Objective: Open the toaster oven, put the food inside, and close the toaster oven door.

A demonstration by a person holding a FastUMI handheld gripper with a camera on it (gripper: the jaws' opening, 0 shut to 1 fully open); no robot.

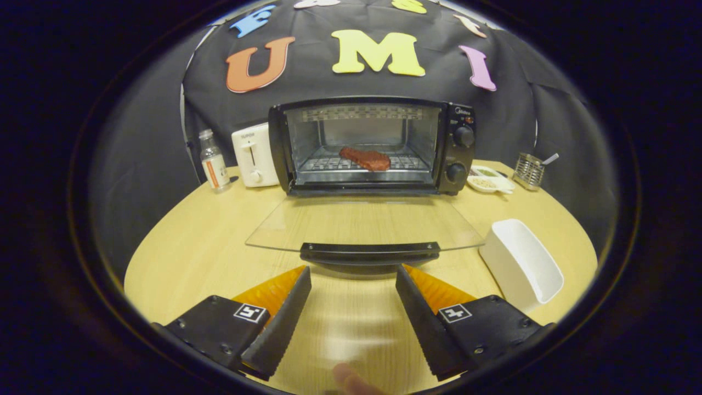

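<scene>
One black oven (373, 145) stands on the round wooden counter (197, 247), its glass door (364, 224) folded flat, and one reddish steak (366, 158) lies on its wire rack. The tool (354, 275) is spread and empty, its two ridged fingers just short of the door's dark handle (369, 252). One white tub (521, 264) sits to the right.

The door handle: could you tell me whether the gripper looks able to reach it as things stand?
Probably yes. The gripper is open, and the door handle lies just ahead of its fingers with only bare table between.
</scene>
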